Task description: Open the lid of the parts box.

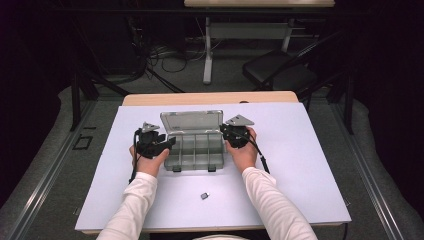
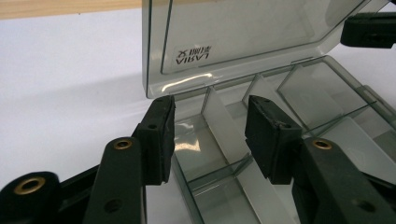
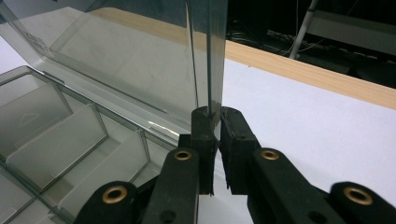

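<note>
A clear grey plastic compartment box (image 1: 194, 152) lies open on the white mat, with its lid (image 1: 192, 121) standing up at the back. My left gripper (image 1: 169, 143) is open at the box's left end. In the left gripper view, the left gripper (image 2: 210, 135) straddles the box's left wall (image 2: 184, 186), one jaw outside and one over a compartment. My right gripper (image 1: 226, 131) is at the lid's right side. In the right gripper view, the right gripper (image 3: 215, 126) is shut on the side edge of the lid (image 3: 140, 60).
A small dark part (image 1: 205, 195) lies loose on the white mat (image 1: 310, 165) in front of the box. The mat covers a wooden table whose far edge (image 1: 210, 98) shows. A chair (image 1: 280, 70) and cables stand on the floor beyond.
</note>
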The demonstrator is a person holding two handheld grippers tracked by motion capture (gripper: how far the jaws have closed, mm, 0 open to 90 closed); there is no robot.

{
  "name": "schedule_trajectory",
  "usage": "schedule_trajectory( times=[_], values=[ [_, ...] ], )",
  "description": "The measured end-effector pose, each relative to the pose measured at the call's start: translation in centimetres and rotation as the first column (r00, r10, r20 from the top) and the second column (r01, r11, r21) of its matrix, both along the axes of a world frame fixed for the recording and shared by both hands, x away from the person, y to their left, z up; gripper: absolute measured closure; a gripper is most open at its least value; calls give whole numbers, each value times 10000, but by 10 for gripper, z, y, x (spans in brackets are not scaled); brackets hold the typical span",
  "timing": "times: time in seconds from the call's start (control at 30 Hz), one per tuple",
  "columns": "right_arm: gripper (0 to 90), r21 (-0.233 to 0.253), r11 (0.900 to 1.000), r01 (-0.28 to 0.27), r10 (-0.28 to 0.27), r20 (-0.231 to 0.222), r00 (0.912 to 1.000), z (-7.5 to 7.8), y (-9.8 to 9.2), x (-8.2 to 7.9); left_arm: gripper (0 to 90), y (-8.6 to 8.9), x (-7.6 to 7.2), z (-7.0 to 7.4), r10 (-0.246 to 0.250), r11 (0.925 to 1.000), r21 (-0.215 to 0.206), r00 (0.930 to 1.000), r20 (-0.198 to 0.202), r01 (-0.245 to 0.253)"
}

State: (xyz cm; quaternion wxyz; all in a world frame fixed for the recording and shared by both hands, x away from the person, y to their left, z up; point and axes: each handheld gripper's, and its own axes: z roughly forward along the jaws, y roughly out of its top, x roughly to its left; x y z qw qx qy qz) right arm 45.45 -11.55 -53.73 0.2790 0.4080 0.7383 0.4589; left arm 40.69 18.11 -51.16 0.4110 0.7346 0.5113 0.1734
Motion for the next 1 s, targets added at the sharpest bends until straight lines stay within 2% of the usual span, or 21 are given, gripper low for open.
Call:
schedule_trajectory(
  times=[0.1, 0.23, 0.3, 0.37, 0.4, 0.47, 0.57, 0.73, 1.0],
  values=[
    [845, 16, 10000, 9, -9, -61, 10000, 0, 0, 0, 491, 1, -2, -4, -250, 9995, 172, 9996, -123, 253],
    [846, 10, 10000, 6, -6, -4, 10000, 0, 0, 0, 472, 1, -8, -12, -296, 9991, 294, 9993, -245, 303],
    [845, -5, 10000, -6, 6, -21, 10000, 0, 0, 0, 457, -1, -12, -19, -329, 9971, 673, 9985, -430, 357],
    [845, -9, 10000, -10, 10, -12, 10000, 0, 0, 0, 455, -1, -14, -22, -327, 9966, 743, 9984, -458, 361],
    [845, -27, 10000, -13, 13, -8, 10000, 0, 0, 0, 452, -3, -17, -27, -371, 9943, 974, 9977, -571, 425],
    [845, -24, 10000, -14, 13, -13, 10000, 0, 0, 0, 457, -3, -17, -29, -474, 9934, 1009, 9967, -657, 539],
    [846, 1, 10000, 8, -8, -35, 10000, 0, 0, 0, 468, -4, -18, -34, -336, 9920, 1198, 9979, -558, 402],
    [846, 6, 10000, 10, -10, -41, 10000, 0, 0, 0, 479, -4, -18, -36, -285, 9911, 1284, 9980, -567, 356],
    [846, 29, 10000, 36, -36, -62, 10000, 0, 0, 0, 590, -3, -16, -44, -35, 9915, 1300, 9982, -604, 114]
  ],
)
